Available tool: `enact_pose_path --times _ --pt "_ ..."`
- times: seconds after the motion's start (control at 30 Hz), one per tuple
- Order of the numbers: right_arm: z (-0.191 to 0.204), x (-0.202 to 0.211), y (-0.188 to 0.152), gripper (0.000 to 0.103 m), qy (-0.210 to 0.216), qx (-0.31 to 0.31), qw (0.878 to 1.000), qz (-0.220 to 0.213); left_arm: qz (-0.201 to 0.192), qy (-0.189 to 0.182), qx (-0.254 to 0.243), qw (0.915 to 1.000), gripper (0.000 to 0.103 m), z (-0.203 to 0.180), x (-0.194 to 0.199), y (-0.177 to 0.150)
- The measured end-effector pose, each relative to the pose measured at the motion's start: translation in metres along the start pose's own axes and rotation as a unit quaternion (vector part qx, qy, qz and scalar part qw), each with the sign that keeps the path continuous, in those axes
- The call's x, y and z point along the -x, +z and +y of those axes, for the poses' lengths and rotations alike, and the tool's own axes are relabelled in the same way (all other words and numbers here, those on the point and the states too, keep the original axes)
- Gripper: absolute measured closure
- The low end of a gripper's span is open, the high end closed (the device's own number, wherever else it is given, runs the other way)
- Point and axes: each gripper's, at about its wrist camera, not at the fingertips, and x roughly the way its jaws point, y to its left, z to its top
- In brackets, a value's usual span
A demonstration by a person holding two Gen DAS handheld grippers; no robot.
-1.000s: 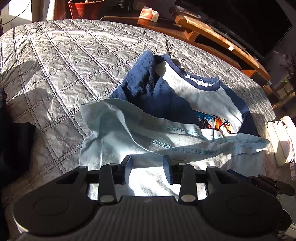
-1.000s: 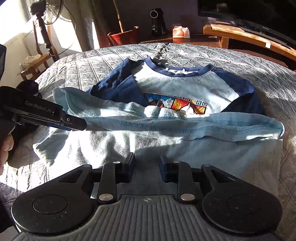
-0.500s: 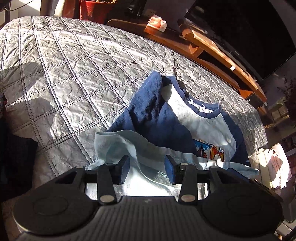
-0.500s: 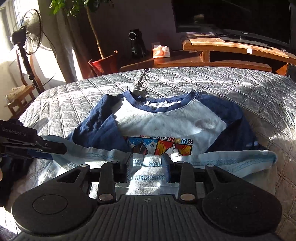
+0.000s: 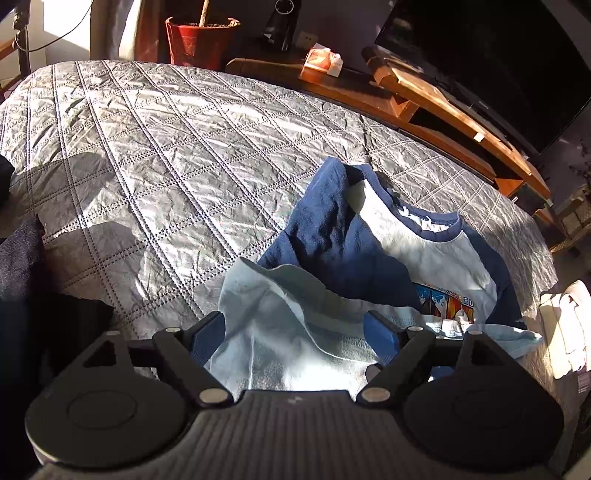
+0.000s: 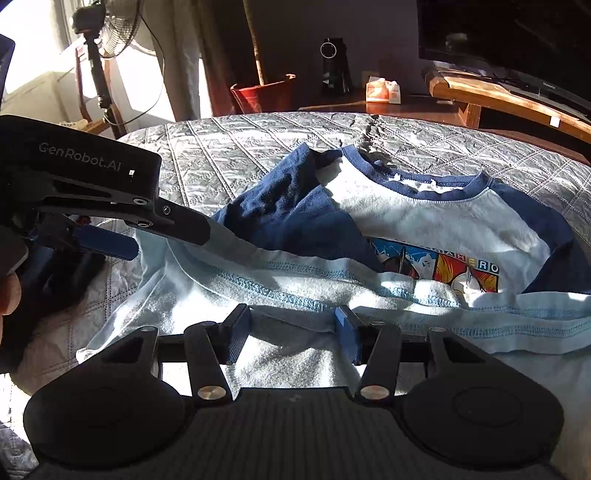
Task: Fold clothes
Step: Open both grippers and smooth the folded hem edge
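**Folding shirt: both grippers open over the doubled hem**

Lying on the quilted bedspread (image 5: 155, 155), the shirt (image 6: 424, 218) sat face up, collar toward the far edge, navy sleeves either side of a pale blue body with a cartoon print. Its bottom part was doubled up over itself, stitched hem running across just below the print; near-left sleeve was bunched up in a ridge.

Left gripper (image 5: 295, 332) was above the shirt's near-left corner, fingers spread wide, cloth showing between them, nothing clamped. In the right wrist view it (image 6: 110, 242) showed side-on at the left edge of the fold, blue pad clear of the fabric.

Right gripper (image 6: 291, 332) was low over the folded part, fingers apart, not pinching anything; whether the tips touched the cloth, couldn't tell.

Dark clothing (image 5: 22, 280) lay at the bed's left edge. Red plant pot (image 6: 264, 94), tissue box (image 6: 382, 90), wooden TV stand (image 5: 454, 110) and a fan (image 6: 118, 29) stood beyond the bed.
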Motion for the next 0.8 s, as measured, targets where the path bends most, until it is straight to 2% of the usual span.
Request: enact_pose_path --times 0.03,0.1,0.27,0.43,0.5,0.63,0.8 --pt "0.0 -0.002 0.0 0.044 -0.027 0.007 1.0 -0.008 -0.002 0.0 0.003 1.0 0.017 0.002 0.001 0.001" --pt "-0.007 0.0 0.0 0.044 -0.053 -0.004 0.998 -0.021 -0.005 0.002 0.01 0.9999 0.014 0.006 0.002 0.003" --pt "-0.013 0.029 -0.006 0.041 -0.049 -0.028 0.998 -0.041 -0.01 0.014 0.029 0.9994 0.013 0.018 0.004 0.008" --pt "-0.032 0.04 -0.016 0.043 -0.075 -0.079 0.994 -0.019 -0.011 0.005 0.042 0.999 0.013 0.021 0.007 0.009" --pt "-0.04 0.036 -0.022 0.048 -0.069 -0.104 0.992 0.007 -0.01 0.001 0.042 0.9991 0.013 0.02 0.007 0.009" --pt "-0.029 0.029 -0.027 0.05 -0.065 -0.078 0.994 0.026 -0.008 -0.005 0.041 0.9991 0.013 0.017 0.006 0.009" --pt "-0.023 0.007 -0.012 0.047 -0.087 -0.033 0.996 0.014 -0.004 -0.007 0.032 0.9995 0.013 0.012 0.005 0.007"
